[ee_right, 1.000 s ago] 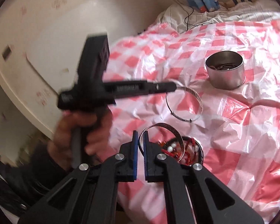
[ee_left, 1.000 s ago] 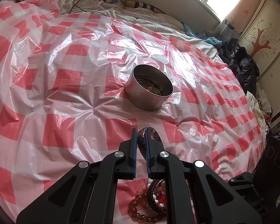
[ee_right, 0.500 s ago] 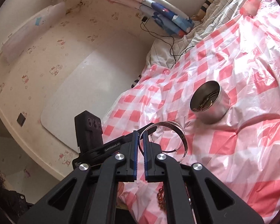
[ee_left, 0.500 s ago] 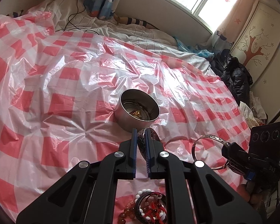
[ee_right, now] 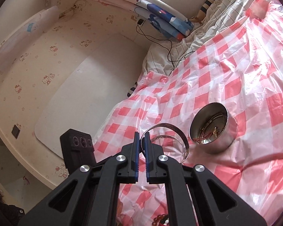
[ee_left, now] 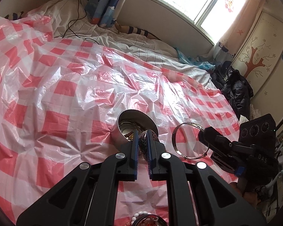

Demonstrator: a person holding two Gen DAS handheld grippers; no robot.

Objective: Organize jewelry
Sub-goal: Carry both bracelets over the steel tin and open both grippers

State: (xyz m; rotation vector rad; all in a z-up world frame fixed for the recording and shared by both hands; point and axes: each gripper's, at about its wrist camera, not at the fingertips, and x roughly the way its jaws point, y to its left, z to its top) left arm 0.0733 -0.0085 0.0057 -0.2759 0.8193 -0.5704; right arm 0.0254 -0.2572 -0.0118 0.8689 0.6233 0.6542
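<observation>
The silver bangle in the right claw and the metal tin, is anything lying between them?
Nothing: in the right wrist view only bare checked plastic sheet separates the silver bangle from the metal tin.

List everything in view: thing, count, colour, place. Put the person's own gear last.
Tin: one, silver metal, open, standing on the sheet, jewelry inside.
Wide bangle: one, dark patterned silver, pinched in the left gripper, in front of the tin in that view.
Thin bangle: one, silver, pinched in the right gripper, lifted off the sheet beside the tin.
Bead bracelets: a small pile, white, red and dark, at the near edge of the sheet.
Sheet: one, red-and-white checked plastic, spread over the bed.
Cable: one, black, on the bedding by the wall.
Left gripper: black, blue pads, shut on the wide bangle.
Right gripper: black, blue pads, shut on the thin bangle.
</observation>
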